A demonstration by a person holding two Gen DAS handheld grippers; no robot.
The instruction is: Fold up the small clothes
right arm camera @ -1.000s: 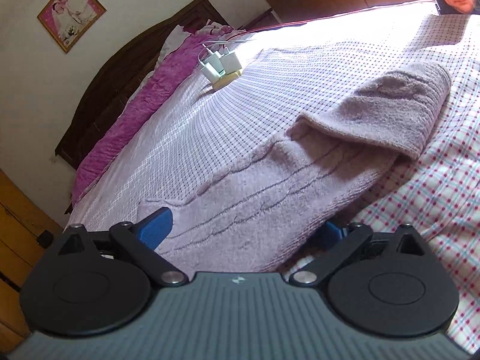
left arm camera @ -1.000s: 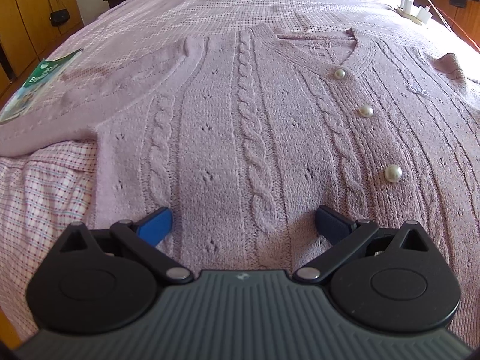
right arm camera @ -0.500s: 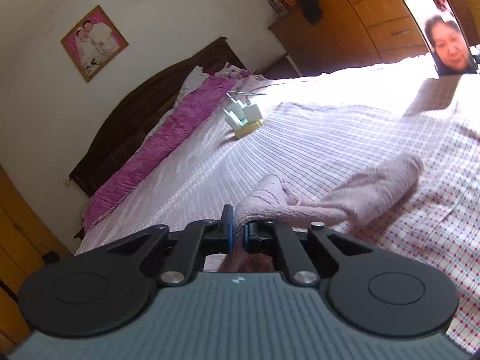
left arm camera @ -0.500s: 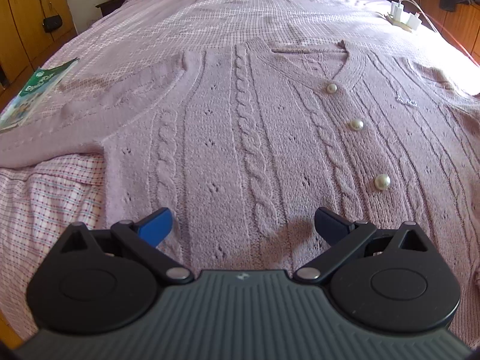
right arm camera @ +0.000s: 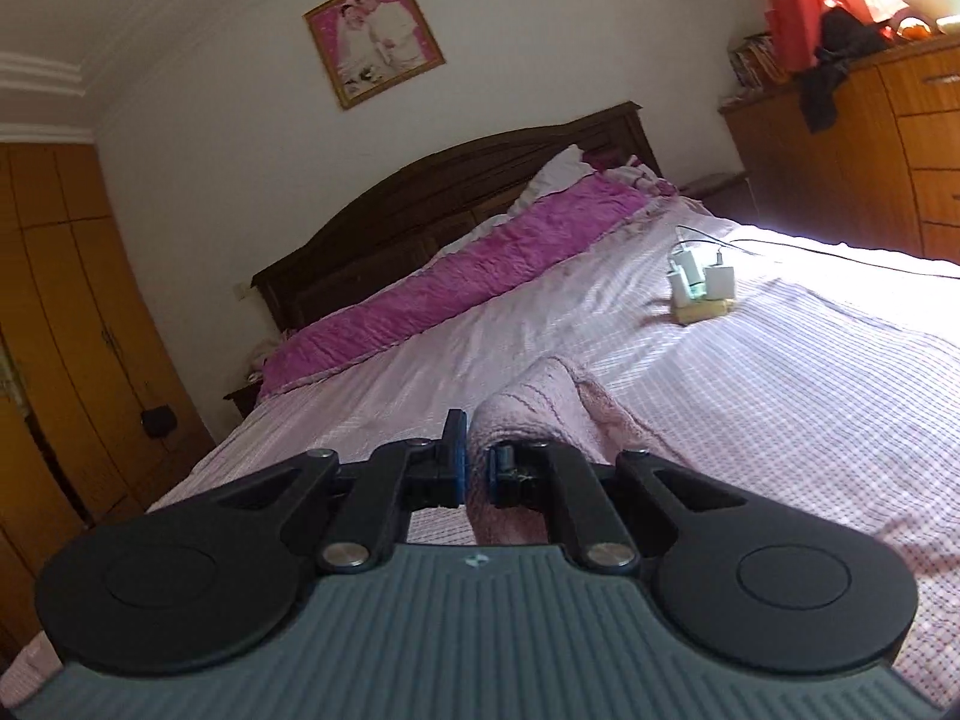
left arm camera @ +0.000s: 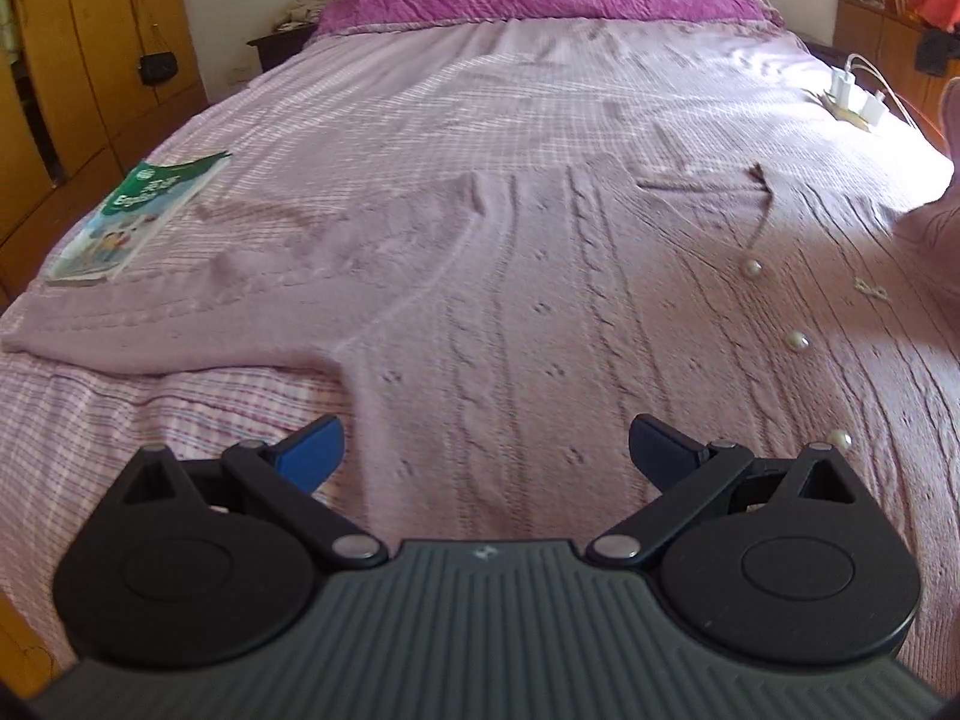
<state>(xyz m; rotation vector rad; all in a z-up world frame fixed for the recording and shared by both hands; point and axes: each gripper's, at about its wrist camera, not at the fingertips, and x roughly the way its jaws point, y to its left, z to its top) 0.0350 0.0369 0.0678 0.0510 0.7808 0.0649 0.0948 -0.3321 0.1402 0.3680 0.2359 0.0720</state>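
My left gripper [left arm camera: 485,450] hovers with fingers spread wide over the cardigan [left arm camera: 540,324], which lies flat on the bed [left arm camera: 540,90] beside a book [left arm camera: 135,216]. My right gripper [right arm camera: 475,471] is pinched on a sleeve [right arm camera: 540,414], lifted off the bed.

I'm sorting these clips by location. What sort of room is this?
A home bedroom, most likely. A wide bed with a dark wooden headboard fills the view, wooden wardrobes line one wall, and a framed portrait hangs above. A pink cardigan lies spread on the bed.
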